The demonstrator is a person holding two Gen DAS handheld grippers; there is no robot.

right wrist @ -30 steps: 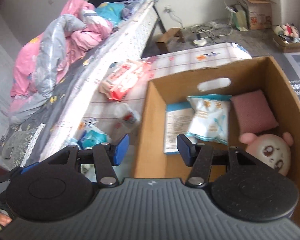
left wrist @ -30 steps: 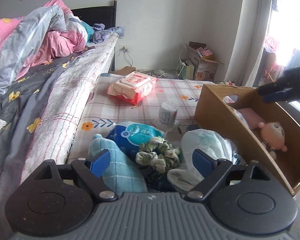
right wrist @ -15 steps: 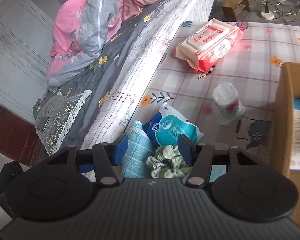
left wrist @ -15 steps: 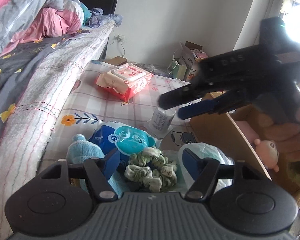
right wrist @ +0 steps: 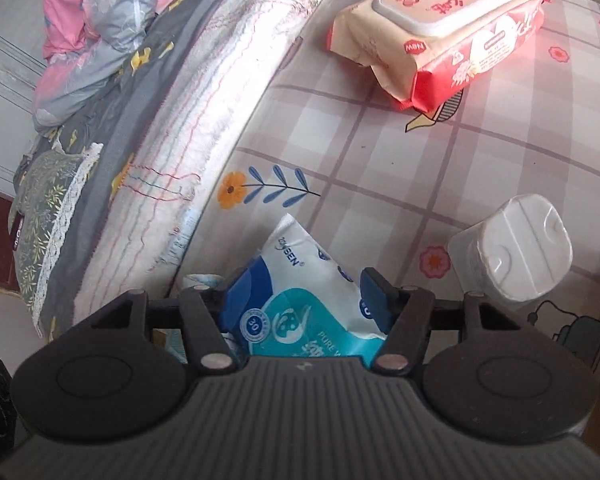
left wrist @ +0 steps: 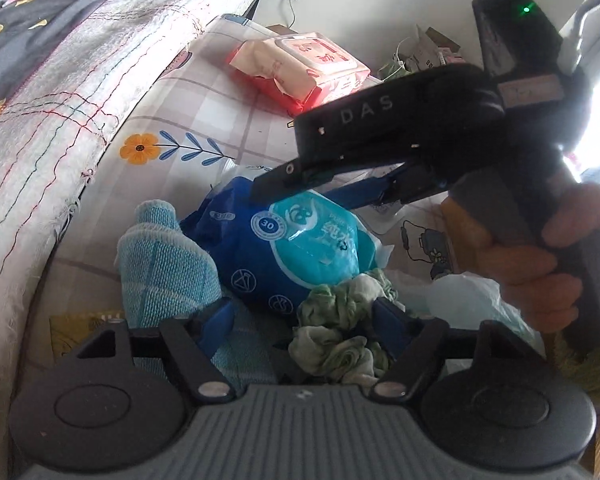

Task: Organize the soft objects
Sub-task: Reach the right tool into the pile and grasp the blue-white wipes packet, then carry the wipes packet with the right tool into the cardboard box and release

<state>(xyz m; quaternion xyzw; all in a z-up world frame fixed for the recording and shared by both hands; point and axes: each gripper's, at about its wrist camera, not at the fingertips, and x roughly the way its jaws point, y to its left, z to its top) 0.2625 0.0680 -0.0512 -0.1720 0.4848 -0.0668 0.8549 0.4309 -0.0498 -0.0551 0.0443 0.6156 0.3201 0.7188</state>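
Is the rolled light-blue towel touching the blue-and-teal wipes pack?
Touching. In the left wrist view the rolled light-blue towel presses directly against the blue-and-teal wipes pack, with no gap showing.

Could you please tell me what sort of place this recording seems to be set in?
Most likely a bedroom at home: a bed with a quilted white mattress edge, a rumpled pink and grey duvet, and a low surface under a checked floral cloth.
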